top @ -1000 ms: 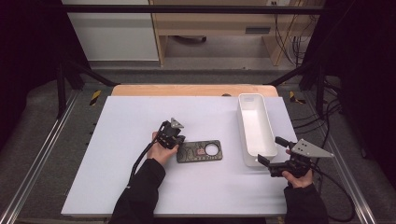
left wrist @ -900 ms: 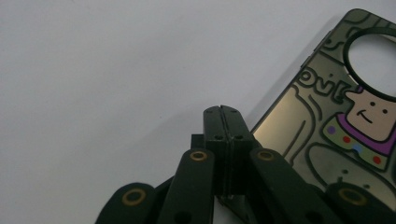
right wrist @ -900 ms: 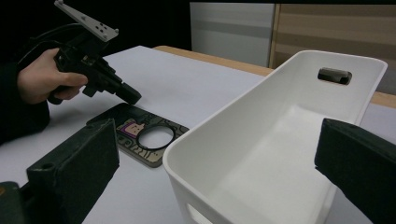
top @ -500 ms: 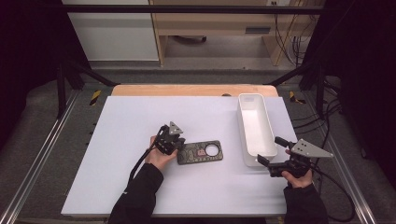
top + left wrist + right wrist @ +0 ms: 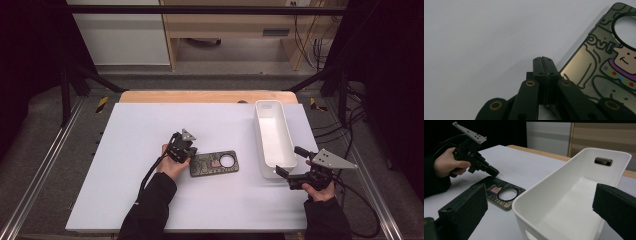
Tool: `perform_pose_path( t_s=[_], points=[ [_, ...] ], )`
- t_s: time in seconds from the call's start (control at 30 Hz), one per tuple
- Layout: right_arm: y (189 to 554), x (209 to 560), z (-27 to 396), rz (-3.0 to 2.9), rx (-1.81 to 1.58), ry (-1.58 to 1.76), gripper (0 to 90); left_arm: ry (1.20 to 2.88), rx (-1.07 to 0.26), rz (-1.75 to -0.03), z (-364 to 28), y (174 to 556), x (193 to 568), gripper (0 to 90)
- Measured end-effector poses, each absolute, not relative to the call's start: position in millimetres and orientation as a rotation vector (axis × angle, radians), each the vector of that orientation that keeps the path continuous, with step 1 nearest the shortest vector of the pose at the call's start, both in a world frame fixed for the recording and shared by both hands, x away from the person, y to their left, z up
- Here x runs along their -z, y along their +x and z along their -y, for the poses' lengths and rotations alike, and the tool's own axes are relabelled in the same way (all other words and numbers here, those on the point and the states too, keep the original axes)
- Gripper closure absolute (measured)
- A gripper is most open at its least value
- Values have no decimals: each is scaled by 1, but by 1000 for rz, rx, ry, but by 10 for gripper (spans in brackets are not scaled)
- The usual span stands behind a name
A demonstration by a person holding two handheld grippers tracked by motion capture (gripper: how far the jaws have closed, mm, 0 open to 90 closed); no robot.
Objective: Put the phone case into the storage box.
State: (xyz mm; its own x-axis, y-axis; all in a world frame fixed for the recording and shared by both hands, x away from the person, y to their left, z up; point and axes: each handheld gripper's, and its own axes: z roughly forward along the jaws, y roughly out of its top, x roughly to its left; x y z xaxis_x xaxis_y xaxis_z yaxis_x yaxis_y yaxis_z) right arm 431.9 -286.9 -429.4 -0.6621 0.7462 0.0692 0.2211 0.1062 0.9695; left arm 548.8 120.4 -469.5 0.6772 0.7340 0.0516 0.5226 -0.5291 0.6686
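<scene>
While the left gripper [image 5: 191,150] sat with jaws pressed together at the left end of the phone case [image 5: 215,163], lying left-right, the right gripper [image 5: 289,167] gaped, farther right beside the white bin [image 5: 272,137].

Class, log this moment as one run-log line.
left tongs: shut, at phone case edge | right tongs: open, beside white bin | bin: empty

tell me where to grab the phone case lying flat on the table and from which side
Judging by its pose, take the phone case by a thin edge: it lies flat on the white table, so nothing stands up to pinch. The short end near the left gripper is closest, away from the round camera cutout. Come in low from the left, jaws spanning the thickness, probably tipping the edge up first.
</scene>
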Motion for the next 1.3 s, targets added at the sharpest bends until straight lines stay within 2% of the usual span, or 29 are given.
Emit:
perform_pose_path(
  t_s=[0.7, 0.9, 1.1, 1.17, 1.3],
  points=[
    [431, 428, 287, -1948, -1584, 936, 4, 2279, -389, -873, -121, 513, 471, 893],
    [431, 428, 287, -1945, -1586, 938, 4, 2235, -406, -849, -124, 510, 459, 880],
    [431, 428, 287, -1944, -1587, 937, 4, 2178, -394, -815, -130, 505, 437, 737],
    [431, 428, 287, -1944, -1587, 937, 4, 2165, -389, -797, -130, 505, 429, 652],
    [431, 428, 288, -1942, -1590, 936, 4, 2165, -380, -756, -124, 507, 415, 426]
  ],
)
